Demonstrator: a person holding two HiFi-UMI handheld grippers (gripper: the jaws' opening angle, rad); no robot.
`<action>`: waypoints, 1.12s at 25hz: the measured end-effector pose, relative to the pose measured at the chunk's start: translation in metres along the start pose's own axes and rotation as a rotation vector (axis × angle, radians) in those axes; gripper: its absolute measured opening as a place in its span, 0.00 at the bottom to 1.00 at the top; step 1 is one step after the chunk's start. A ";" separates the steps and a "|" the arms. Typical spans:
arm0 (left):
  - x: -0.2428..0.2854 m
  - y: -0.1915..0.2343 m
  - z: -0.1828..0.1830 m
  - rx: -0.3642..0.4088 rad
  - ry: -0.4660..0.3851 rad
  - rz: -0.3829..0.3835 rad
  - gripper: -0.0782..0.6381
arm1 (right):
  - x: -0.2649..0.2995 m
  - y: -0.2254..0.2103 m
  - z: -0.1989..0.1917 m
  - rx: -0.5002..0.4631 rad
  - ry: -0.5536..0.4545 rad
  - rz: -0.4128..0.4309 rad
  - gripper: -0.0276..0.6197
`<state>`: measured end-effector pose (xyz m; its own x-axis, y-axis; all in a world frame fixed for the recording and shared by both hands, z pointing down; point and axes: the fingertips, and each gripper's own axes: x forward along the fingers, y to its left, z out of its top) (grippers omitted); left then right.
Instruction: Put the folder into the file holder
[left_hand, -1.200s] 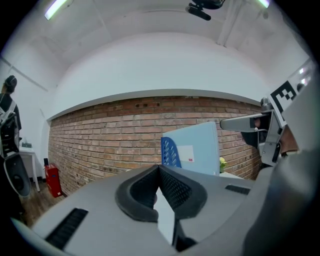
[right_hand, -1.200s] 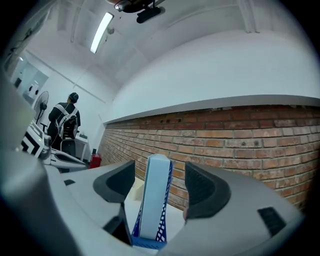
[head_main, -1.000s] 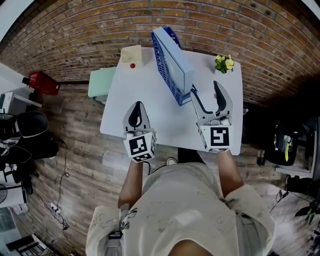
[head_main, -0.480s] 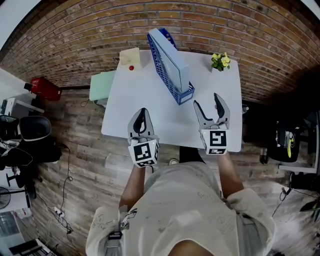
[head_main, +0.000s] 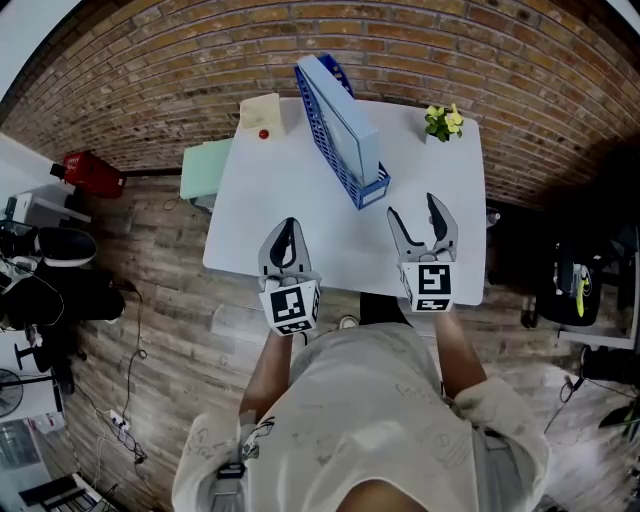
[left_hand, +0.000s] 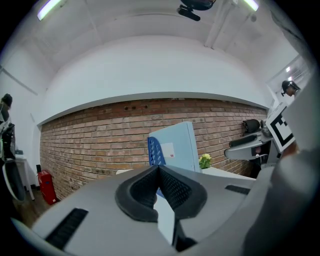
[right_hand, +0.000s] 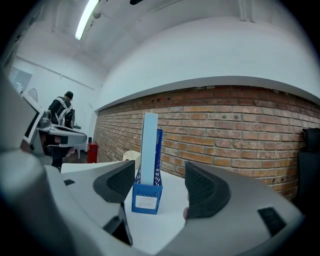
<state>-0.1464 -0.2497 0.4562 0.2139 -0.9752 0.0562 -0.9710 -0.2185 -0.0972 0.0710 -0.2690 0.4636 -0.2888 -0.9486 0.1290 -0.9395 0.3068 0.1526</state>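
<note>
A light blue folder (head_main: 350, 118) stands upright inside the blue mesh file holder (head_main: 322, 130) on the white table (head_main: 270, 190). My right gripper view shows the folder (right_hand: 148, 147) end-on in the holder (right_hand: 146, 197), straight ahead between open jaws. My right gripper (head_main: 423, 222) hovers open near the table's front right, holding nothing. My left gripper (head_main: 284, 240) is shut and empty near the front left edge. Past its closed jaws in the left gripper view I see the folder (left_hand: 176, 150) and holder (left_hand: 154, 151).
A small yellow-flowered plant (head_main: 445, 122) stands at the table's far right corner. A cream block with a red dot (head_main: 262, 112) lies at the far left corner. A pale green stool (head_main: 203, 166) sits left of the table, beside a brick wall (head_main: 150, 70).
My right gripper has drawn back from the file holder toward the table's front edge, jaws open. The left gripper shifted slightly back. The folder stays in the holder.
</note>
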 end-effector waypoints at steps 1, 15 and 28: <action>0.001 0.000 0.000 0.000 0.000 0.000 0.12 | 0.001 0.000 -0.001 0.001 -0.001 0.000 0.55; 0.010 -0.012 -0.001 -0.006 0.005 -0.026 0.12 | 0.000 -0.002 0.007 0.007 -0.011 0.007 0.37; 0.015 -0.011 -0.002 -0.010 0.008 -0.030 0.12 | 0.000 -0.010 0.012 0.025 -0.043 -0.036 0.07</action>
<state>-0.1333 -0.2615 0.4604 0.2424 -0.9679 0.0669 -0.9650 -0.2476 -0.0859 0.0787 -0.2729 0.4507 -0.2619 -0.9616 0.0820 -0.9536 0.2709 0.1316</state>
